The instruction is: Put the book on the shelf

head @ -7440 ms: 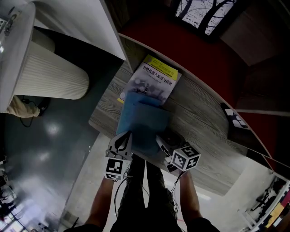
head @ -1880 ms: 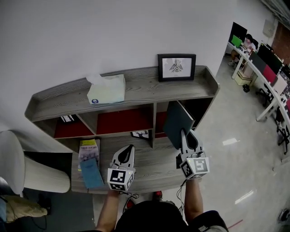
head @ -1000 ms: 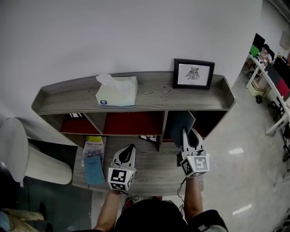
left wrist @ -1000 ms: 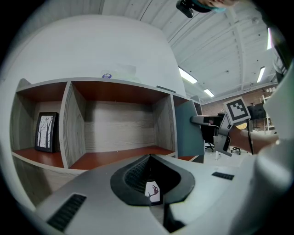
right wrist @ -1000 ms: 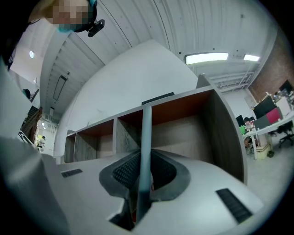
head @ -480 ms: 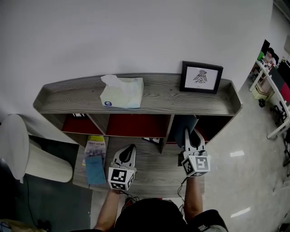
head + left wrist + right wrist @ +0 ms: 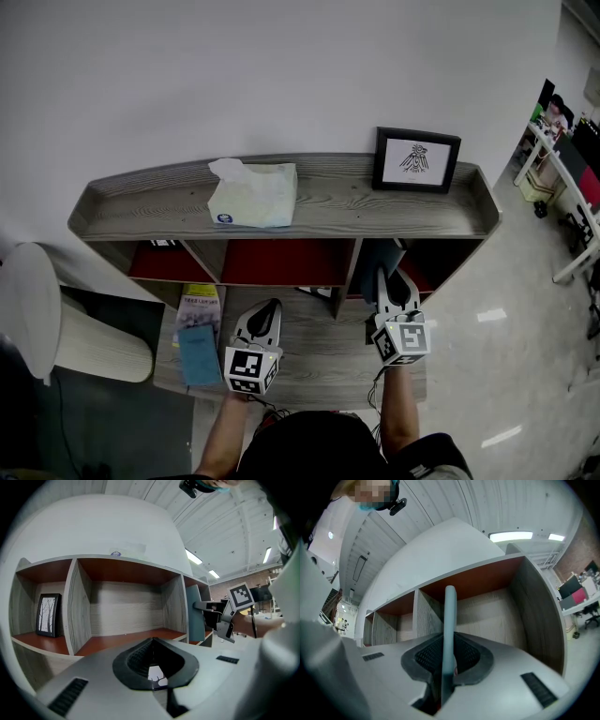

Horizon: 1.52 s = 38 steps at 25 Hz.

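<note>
Teal book (image 7: 379, 261): upright, clamped in our right gripper (image 7: 391, 284), carried further into the right-hand bay of the shelf (image 7: 328, 202) than a second ago; only release remains, we judge. Left gripper (image 7: 265, 317): jaws together, empty.

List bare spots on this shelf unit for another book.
Free: the middle cubby, between its dividers; the top board between tissue box and picture frame. Crowded: the ledge's left end, with two books; the right cubby, where the right gripper holds the teal book.

Three books (image 7: 378, 262) (image 7: 202, 300) (image 7: 199, 345), two framed pictures (image 7: 417, 160) (image 7: 48, 615), one tissue box (image 7: 251, 194), one shelf (image 7: 328, 202).
</note>
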Each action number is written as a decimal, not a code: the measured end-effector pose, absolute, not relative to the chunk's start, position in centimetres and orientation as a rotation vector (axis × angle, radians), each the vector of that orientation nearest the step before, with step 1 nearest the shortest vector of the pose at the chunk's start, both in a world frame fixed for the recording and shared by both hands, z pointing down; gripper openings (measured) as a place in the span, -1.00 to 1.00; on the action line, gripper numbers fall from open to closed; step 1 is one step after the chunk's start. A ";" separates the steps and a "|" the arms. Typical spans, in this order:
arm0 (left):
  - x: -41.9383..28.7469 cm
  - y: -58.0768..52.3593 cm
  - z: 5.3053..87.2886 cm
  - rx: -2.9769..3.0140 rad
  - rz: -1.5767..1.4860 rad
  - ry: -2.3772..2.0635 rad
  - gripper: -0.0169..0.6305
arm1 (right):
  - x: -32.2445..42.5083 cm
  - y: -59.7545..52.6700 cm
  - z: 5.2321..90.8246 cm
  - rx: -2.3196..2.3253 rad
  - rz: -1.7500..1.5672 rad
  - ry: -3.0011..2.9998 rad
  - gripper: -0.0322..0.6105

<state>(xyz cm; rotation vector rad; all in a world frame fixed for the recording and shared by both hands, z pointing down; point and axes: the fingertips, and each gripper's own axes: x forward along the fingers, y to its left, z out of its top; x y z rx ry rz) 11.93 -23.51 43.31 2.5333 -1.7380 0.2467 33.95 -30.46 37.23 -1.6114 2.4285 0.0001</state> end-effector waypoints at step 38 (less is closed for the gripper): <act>10.0 -22.5 43.6 2.518 0.231 -1.740 -0.92 | 31.8 -30.4 39.4 -1.754 0.082 2.481 -0.67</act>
